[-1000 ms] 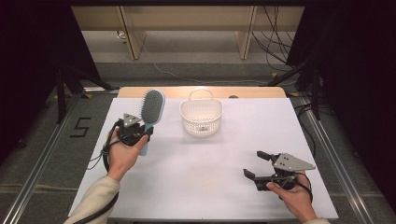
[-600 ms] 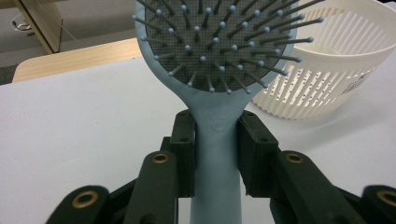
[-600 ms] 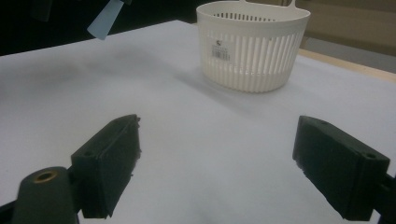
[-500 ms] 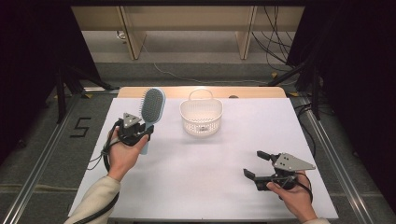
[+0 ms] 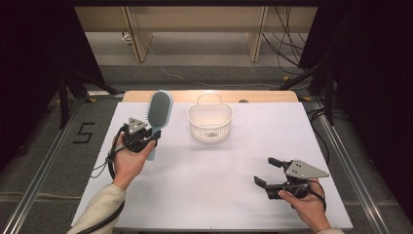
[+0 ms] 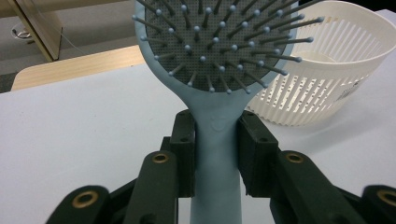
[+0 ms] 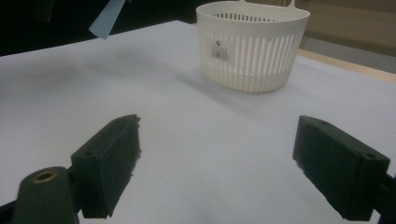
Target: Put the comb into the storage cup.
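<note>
A pale blue hairbrush [image 5: 159, 110] with a grey bristle pad is held up off the white table at the left. My left gripper [image 5: 146, 138] is shut on the hairbrush's handle [image 6: 215, 154], just below the head, bristles facing the camera. A white slotted basket [image 5: 210, 122] with a loop handle stands at the middle back of the table, right of the brush. The basket [image 6: 322, 79] sits just behind the brush head in the left gripper view. My right gripper [image 5: 267, 172] hovers low over the front right of the table, jaws wide apart with nothing between them, pointing toward the basket [image 7: 253, 43].
The white table top [image 5: 214, 185] is bordered by a wooden strip [image 5: 253, 96] at the back. Metal rails [image 5: 44, 161] run along both sides. Cables trail from each gripper over the table edge.
</note>
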